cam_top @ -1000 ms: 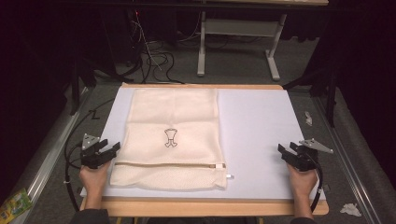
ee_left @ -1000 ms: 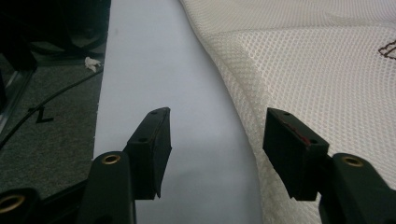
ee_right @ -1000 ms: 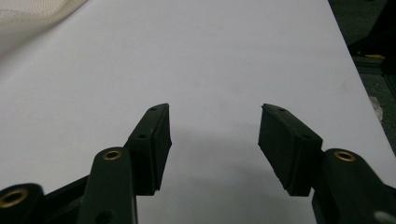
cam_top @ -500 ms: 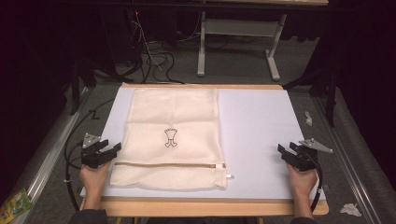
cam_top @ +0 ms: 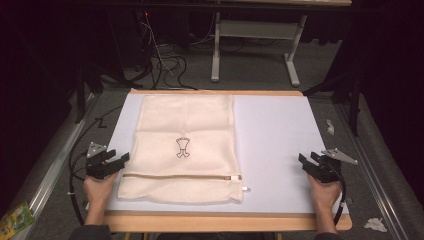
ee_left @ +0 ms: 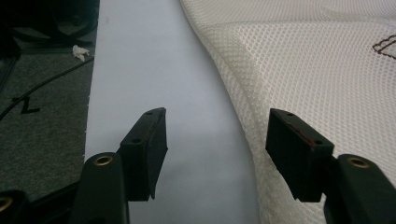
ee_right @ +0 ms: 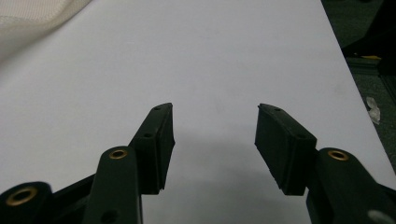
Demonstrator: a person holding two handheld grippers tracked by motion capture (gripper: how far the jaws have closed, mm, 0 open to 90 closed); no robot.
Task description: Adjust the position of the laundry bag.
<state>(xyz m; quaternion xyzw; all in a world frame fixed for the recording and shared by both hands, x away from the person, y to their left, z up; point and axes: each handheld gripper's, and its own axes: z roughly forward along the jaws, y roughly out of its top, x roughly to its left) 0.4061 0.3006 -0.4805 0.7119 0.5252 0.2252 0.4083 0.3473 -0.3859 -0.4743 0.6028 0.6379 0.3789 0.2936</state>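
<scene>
One mesh bag [cam_top: 183, 149] on white mat [cam_top: 280, 145]; cables [cam_top: 165, 62] beyond table.

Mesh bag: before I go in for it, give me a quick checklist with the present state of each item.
1. Mesh bag lies flat on the white mat: ok.
2. Zipper closed along the near end, pull at its right end: ok, as far as the high view shows.
3. Left gripper open, nothing between its jaws: ok.
4. Left gripper beside the bag's left edge, one jaw over the mesh; contact: cannot tell.
5. Right gripper open, nothing held; its jaws have just been closing a little: ok.
6. Right gripper near the bag: not ok, it sits at the mat's right edge, bare mat between.
</scene>
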